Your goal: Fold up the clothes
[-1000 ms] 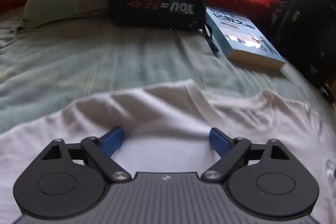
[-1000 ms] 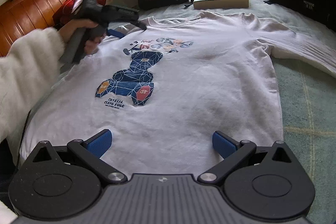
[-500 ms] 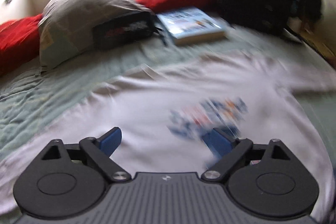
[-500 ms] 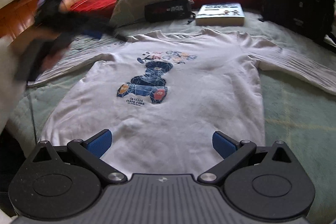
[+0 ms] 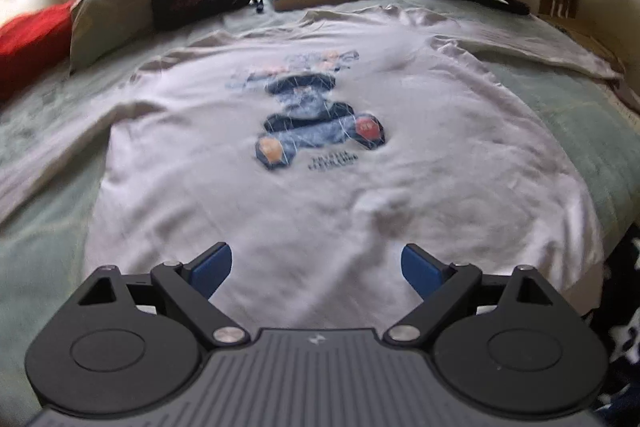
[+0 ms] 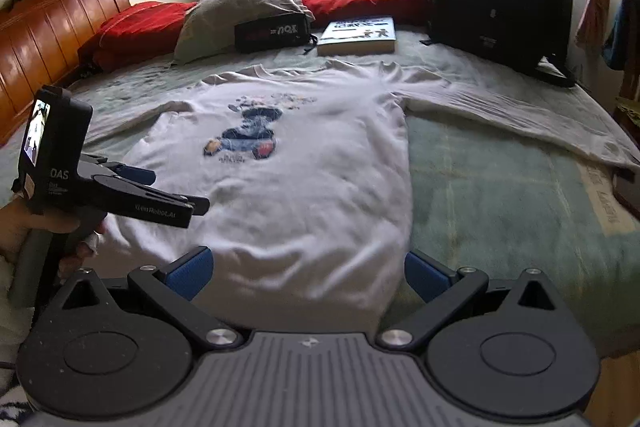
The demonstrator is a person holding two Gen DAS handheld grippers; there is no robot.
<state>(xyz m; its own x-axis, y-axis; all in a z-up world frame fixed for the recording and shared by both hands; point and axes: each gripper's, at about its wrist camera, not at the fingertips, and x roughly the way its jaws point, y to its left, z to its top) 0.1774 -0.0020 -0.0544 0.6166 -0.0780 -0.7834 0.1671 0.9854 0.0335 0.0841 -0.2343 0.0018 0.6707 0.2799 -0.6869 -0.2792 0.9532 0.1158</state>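
Left wrist view shows the whole shirt spread flat, print up, on the bed, where a second ago only its collar end filled the frame; the left tongs hang released over the hem. In the right wrist view the right tongs are likewise released above the hem, and the left tongs have come back from the shoulder to the lower left edge.

One shirt, one book, two tools.
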